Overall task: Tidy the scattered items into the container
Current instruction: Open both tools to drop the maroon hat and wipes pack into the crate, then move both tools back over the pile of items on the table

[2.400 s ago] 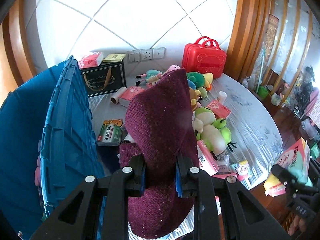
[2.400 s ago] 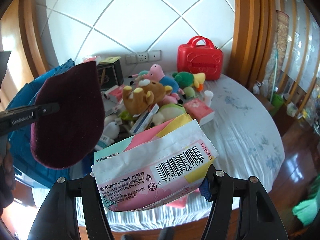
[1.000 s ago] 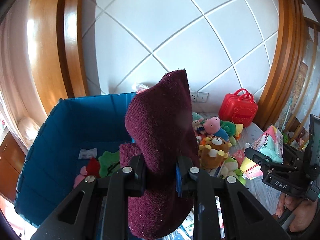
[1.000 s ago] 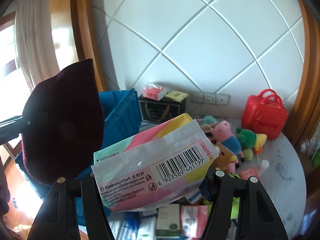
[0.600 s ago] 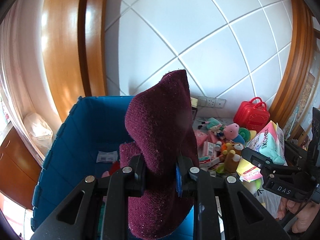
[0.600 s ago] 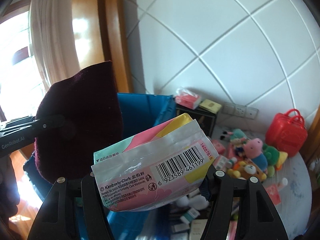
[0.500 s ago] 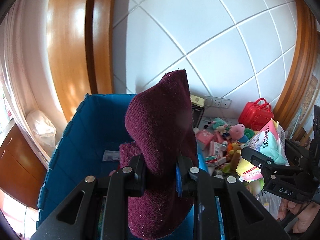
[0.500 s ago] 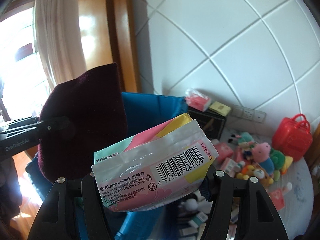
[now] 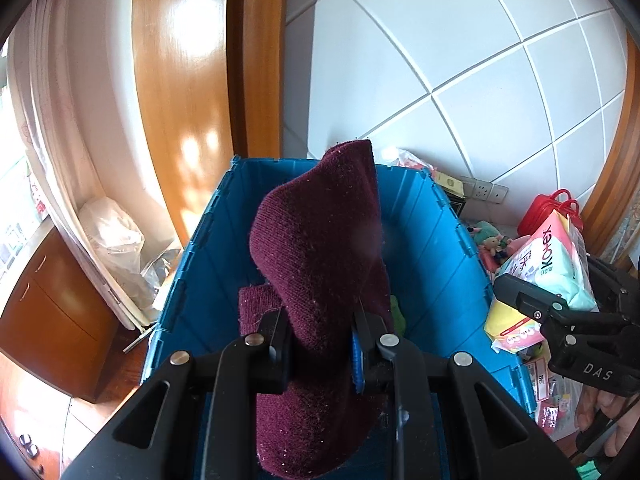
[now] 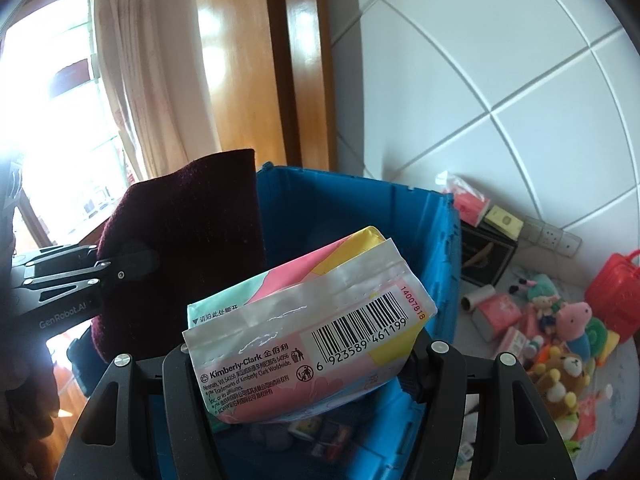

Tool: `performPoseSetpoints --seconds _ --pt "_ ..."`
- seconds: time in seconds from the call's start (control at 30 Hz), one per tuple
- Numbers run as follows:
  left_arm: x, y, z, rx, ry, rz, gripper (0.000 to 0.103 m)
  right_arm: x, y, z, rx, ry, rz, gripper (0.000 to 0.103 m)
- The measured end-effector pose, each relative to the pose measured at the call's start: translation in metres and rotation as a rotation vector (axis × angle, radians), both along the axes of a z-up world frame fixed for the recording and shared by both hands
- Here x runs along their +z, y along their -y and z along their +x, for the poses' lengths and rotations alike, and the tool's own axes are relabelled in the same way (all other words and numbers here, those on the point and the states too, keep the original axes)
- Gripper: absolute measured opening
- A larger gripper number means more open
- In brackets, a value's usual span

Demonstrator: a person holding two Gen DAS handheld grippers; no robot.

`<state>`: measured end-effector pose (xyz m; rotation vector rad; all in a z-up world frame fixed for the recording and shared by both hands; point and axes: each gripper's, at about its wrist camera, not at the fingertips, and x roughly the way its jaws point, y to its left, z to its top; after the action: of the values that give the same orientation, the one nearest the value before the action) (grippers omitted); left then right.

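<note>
Both claws loaded above the blue crate [image 9: 436,216]

Left gripper [image 9: 320,344] pinches a knitted maroon hat [image 9: 320,240]; at three o'clock, right gripper [image 10: 300,356] clamps a glossy tissue pack [image 10: 312,320].

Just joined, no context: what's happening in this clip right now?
A person is tidying with two handheld grippers. The left gripper is shut on a maroon knitted hat; the right gripper grips a pink, yellow and mint plastic tissue pack. Both are held above the open blue plastic crate, nothing released yet. Plush toys lie on the table beside it.
</note>
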<state>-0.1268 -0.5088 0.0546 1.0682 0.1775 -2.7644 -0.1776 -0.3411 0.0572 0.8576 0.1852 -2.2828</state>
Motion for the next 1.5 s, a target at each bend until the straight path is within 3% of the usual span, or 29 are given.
performPoseSetpoints --seconds 0.53,0.9,0.93,0.97,1.0,1.03,1.07,1.5 --pt "-0.006 0.038 0.013 0.006 0.008 0.012 0.021 -0.004 0.041 0.012 0.011 0.01 0.008 0.064" --pt "-0.008 0.046 0.01 -0.018 0.01 0.032 0.022 -0.006 0.046 0.017 -0.011 0.016 0.009 0.065" --pt "-0.008 0.045 0.008 -0.028 0.02 0.032 0.027 -0.005 0.044 0.017 -0.022 0.009 0.005 0.069" --pt "-0.009 0.044 0.007 -0.032 0.028 0.03 0.043 -0.003 0.042 0.017 -0.034 -0.001 0.001 0.09" --pt "-0.008 0.044 0.007 -0.027 0.024 0.028 0.059 -0.002 0.04 0.017 -0.049 -0.013 -0.001 0.101" --pt "-0.006 0.045 0.009 -0.014 0.011 0.023 0.095 0.0 0.039 0.018 -0.06 -0.026 -0.001 0.103" --pt "-0.003 0.047 0.012 0.005 -0.013 0.015 0.103 0.001 0.037 0.018 -0.064 -0.03 0.0 0.103" --pt "0.003 0.055 0.02 0.059 -0.034 0.008 0.103 -0.003 0.007 0.021 -0.098 -0.009 -0.024 0.103"
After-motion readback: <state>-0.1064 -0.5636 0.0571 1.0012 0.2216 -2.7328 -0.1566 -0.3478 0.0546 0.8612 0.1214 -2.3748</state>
